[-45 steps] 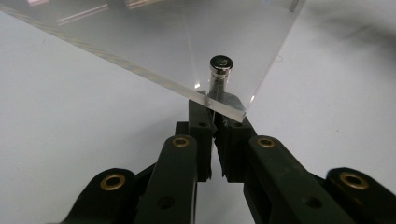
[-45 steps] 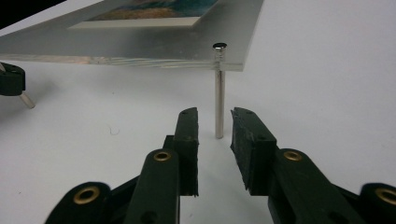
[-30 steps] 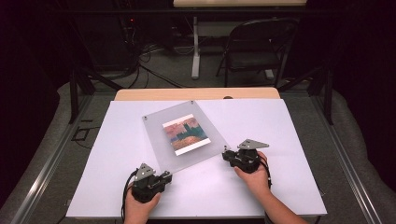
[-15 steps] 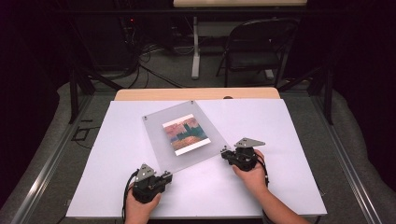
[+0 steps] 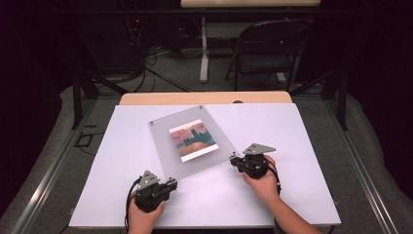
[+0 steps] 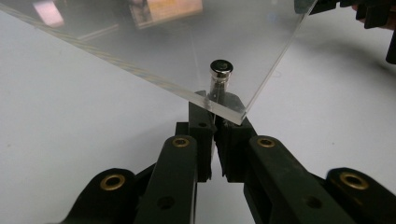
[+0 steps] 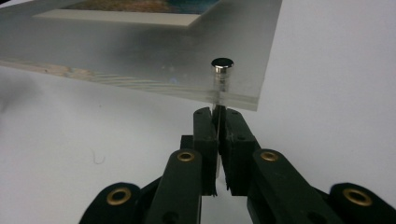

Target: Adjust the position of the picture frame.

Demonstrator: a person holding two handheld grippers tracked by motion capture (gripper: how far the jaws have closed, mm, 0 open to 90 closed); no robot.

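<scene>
A clear acrylic picture frame (image 5: 165,146) holding a sunset-coloured print (image 5: 191,140) lies slanted on the white table (image 5: 302,126). My left gripper (image 5: 171,183) is at its near left corner. In the left gripper view, the left gripper (image 6: 215,109) is shut on the corner under a metal pin (image 6: 221,69), and the clear panel (image 6: 187,46) stands off the table. My right gripper (image 5: 235,158) is at the near right corner. In the right gripper view, the right gripper (image 7: 217,116) is shut below another pin (image 7: 222,65) that passes through the panel (image 7: 140,51).
A wooden strip (image 5: 204,97) edges the table's far side. Beyond it stand a black folding chair (image 5: 265,53) and a table leg (image 5: 204,48), with cables on the floor. Bare white surface lies right and left of the frame.
Hardly anything differs. Both grippers stay at the frame's near corners; the right hand has edged slightly left and away from me.
</scene>
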